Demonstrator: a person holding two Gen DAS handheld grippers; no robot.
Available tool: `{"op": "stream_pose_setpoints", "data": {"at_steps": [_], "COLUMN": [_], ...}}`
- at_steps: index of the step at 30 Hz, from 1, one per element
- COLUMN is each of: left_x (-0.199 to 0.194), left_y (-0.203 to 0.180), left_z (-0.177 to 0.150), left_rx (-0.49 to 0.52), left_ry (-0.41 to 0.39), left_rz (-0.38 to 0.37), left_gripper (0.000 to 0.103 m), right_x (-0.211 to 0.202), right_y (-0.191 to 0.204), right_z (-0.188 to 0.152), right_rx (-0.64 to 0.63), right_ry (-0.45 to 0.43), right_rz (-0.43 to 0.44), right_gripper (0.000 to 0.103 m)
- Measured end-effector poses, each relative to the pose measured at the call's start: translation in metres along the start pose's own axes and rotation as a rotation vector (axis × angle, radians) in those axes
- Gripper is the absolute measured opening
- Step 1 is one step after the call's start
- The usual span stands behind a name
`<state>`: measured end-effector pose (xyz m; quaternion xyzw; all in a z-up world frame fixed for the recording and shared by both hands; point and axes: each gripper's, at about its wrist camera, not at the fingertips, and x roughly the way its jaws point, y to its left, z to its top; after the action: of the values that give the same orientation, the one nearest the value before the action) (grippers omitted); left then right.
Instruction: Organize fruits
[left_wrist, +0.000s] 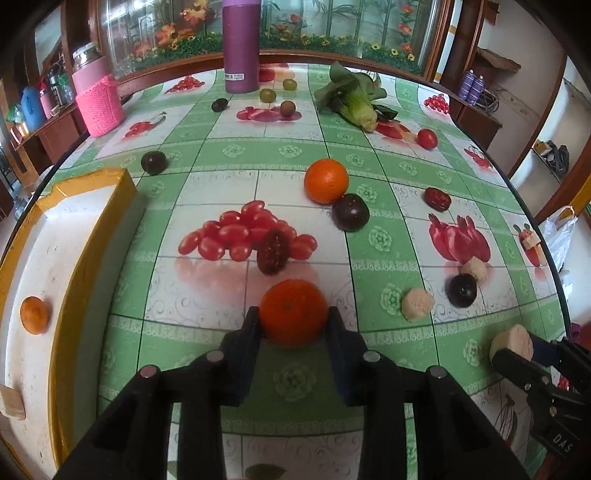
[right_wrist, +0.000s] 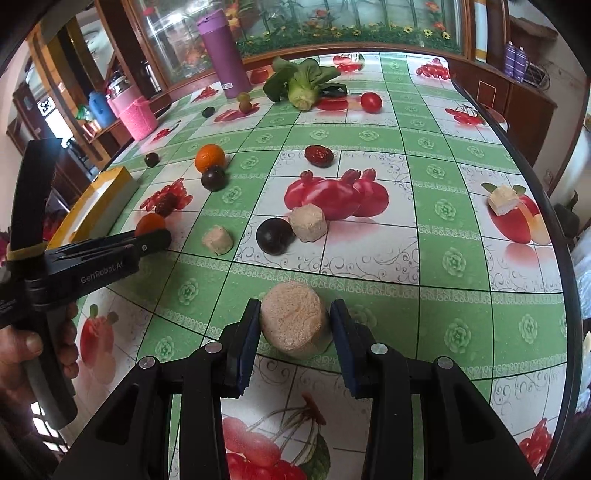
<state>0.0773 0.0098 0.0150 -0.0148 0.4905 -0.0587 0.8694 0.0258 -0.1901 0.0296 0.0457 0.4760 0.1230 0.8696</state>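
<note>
Left gripper (left_wrist: 293, 317): we see its fingers pressed on a tangerine (left_wrist: 293, 312). Right gripper (right_wrist: 294, 320): we see it clamping a beige cylindrical block (right_wrist: 294, 319) above the tablecloth (right_wrist: 424, 258).

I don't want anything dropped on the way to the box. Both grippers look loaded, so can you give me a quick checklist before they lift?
1. Left gripper closed on the orange: ok, both fingers touch its sides.
2. Right gripper closed on the beige block: cannot tell, a thin gap seems to show at the right finger.
3. Box has room: ok, only a small orange and a beige piece show inside.
4. Left path to the box: ok, no loose item lies between.
5. Grippers apart from each other: ok.
6. Block belongs with the fruit: cannot tell.
</note>
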Motion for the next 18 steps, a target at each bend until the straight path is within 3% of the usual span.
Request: {"op": "stream_pose_setpoints", "data": {"at_steps": [10, 13, 18], "left_x": [-0.045, -0.059, -0.083], "left_y": [0.004, 0.008, 0.017], "left_z": [-0.023, -0.028, -0.036], "left_rx": [-0.004, -0.016, -0.018], "left_ry": [-0.031, -0.044, -0.091], "left_rz": [-0.101, -0.13, -0.125], "left_gripper": [0.037, 0.037, 0.037], "right_x": [-0.026, -0.024, -0.026], "right_y": [0.015, 0.016, 0.032], "right_z": [0.002, 0.0, 0.0], "right_rx": [-0.032, -0.031, -0.042], "right_ry": [-0.061, -0.044, -0.039], "right_rz": [-0.034, -0.053, -0.038], "right_gripper": [0.037, 0.037, 0.037]}}
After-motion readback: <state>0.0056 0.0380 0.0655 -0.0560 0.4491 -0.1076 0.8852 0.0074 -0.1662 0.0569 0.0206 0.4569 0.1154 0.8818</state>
